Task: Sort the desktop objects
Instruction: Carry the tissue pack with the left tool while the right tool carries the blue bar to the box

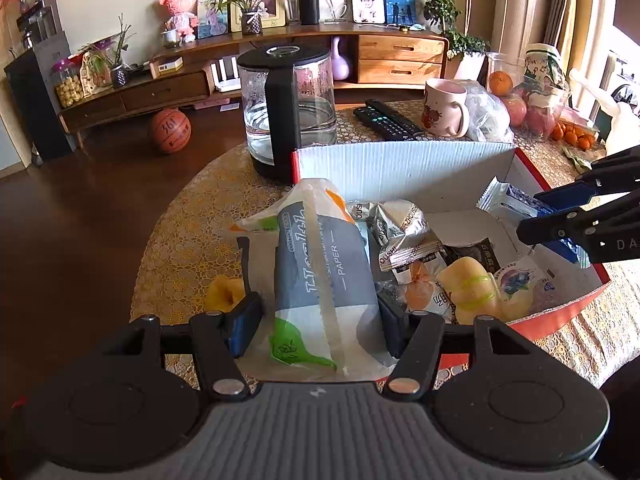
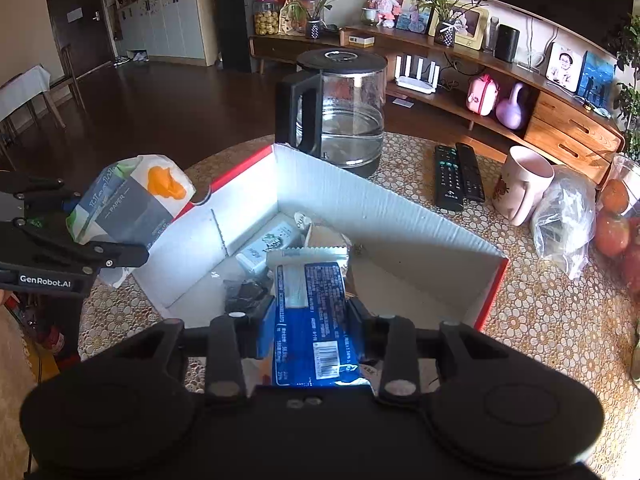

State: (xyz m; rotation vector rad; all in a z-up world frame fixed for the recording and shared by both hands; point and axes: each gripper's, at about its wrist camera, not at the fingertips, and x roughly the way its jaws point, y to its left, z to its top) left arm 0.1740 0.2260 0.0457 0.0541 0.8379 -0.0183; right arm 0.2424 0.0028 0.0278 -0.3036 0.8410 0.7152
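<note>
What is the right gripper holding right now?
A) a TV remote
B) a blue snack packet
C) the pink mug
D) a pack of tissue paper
B: the right gripper is shut on the blue snack packet over the red-and-white box; the left gripper has the tissue pack.

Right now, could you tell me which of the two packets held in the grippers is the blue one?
The blue snack packet in the right gripper, over the box; the left gripper holds a grey-and-white tissue pack instead.
</note>
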